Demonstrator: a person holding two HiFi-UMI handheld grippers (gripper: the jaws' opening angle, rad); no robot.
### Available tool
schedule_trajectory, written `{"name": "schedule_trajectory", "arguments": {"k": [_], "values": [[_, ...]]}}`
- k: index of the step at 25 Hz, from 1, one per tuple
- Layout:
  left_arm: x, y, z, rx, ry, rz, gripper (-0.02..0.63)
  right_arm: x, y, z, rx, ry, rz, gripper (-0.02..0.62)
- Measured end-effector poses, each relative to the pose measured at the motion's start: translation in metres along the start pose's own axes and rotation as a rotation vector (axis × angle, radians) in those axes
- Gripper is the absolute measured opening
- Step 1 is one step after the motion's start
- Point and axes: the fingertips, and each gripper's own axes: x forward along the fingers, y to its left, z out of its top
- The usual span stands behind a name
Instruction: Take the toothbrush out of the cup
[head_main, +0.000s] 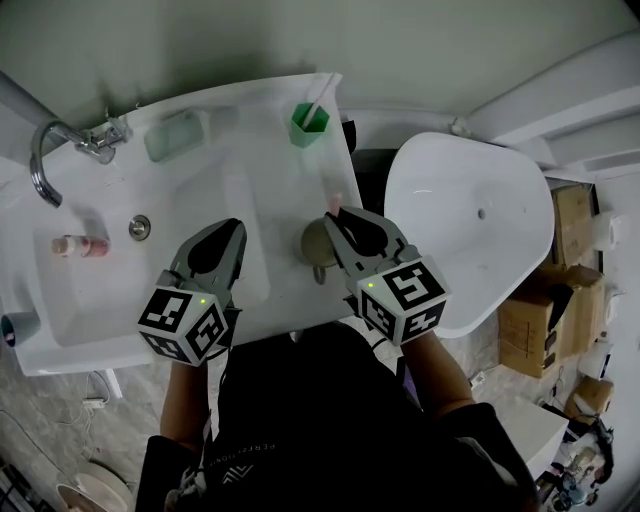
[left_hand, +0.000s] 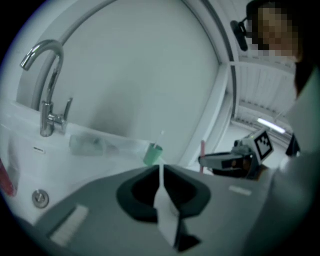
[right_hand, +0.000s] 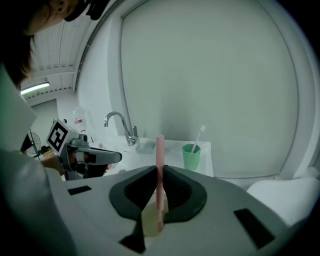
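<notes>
Glossy sink (head_main: 250, 130); shiny metal tap (head_main: 70, 133); plastic toothbrush (right_hand: 160, 150).

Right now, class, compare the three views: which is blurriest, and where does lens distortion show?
Left gripper view: blurriest, the faucet and green cup soft. Right gripper view: sharper, wall edges bowed, corners dark. Head view: evenly lit, crisp.

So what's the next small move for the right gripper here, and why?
Probably lift straight up. The right gripper has its fingers closed on the pink toothbrush, whose lower end looks to sit inside the beige cup below it. A vertical pull should clear the rim without tipping the cup.
</notes>
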Motion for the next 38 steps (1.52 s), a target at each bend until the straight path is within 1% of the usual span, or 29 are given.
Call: {"name": "schedule_trajectory", "arguments": {"k": [6, 12, 13, 15, 19, 22, 27, 38], "values": [[0.011, -0.018, 0.020, 0.054, -0.031, 0.042, 0.020, -0.026, -0.008, 0.032, 0.024, -0.109, 0.083, 0.034], [0.026, -0.030, 0.045, 0.115, -0.078, 0.061, 0.025, -0.040, -0.020, 0.050, 0.030, -0.172, 0.120, 0.035], [0.029, -0.032, 0.048, 0.124, -0.082, 0.063, 0.029, -0.041, -0.023, 0.051, 0.032, -0.177, 0.122, 0.035], [0.035, -0.034, 0.052, 0.138, -0.082, 0.062, 0.074, -0.044, -0.029, 0.052, 0.037, -0.187, 0.124, 0.034], [0.048, -0.039, 0.056, 0.173, -0.064, 0.061, 0.104, -0.049, -0.042, 0.054, 0.049, -0.206, 0.118, 0.035], [0.061, -0.041, 0.060, 0.200, -0.043, 0.047, 0.126, -0.049, -0.051, 0.056, 0.062, -0.213, 0.113, 0.034], [0.085, -0.043, 0.074, 0.240, -0.033, 0.030, 0.129, -0.042, -0.063, 0.053, 0.089, -0.209, 0.110, 0.035], [0.142, -0.040, 0.075, 0.267, 0.022, 0.020, 0.129, -0.029, -0.098, 0.040, 0.136, -0.179, 0.111, 0.035]]}}
